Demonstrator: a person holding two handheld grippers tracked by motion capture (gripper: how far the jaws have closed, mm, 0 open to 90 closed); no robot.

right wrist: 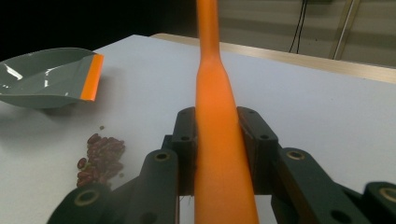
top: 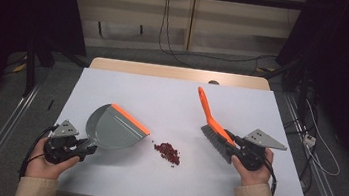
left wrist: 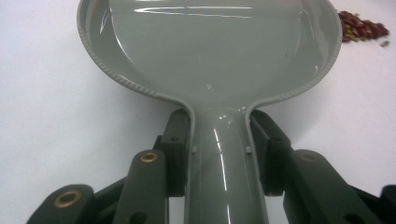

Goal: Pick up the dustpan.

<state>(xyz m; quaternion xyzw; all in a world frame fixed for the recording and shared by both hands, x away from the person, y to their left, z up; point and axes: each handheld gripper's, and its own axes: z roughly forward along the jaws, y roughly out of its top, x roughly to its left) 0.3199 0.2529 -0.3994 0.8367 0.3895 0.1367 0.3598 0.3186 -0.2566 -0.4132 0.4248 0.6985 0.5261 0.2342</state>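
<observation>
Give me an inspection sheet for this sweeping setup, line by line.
Surface: white table, flat.
Job's things: grey dustpan with orange lip; orange brush; pile of red beans between them.
Clutter: nothing seen.
Grippers: left tongs clamp the dustpan's handle; right tongs clamp the brush's handle.
Cables: black cables hang down the far wall.
Surroundings: dark curtains, grey floor.

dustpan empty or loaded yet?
Empty. The dustpan shows a bare grey inside in the left gripper view, and the red beans lie in a pile on the table, beside its orange lip.
</observation>
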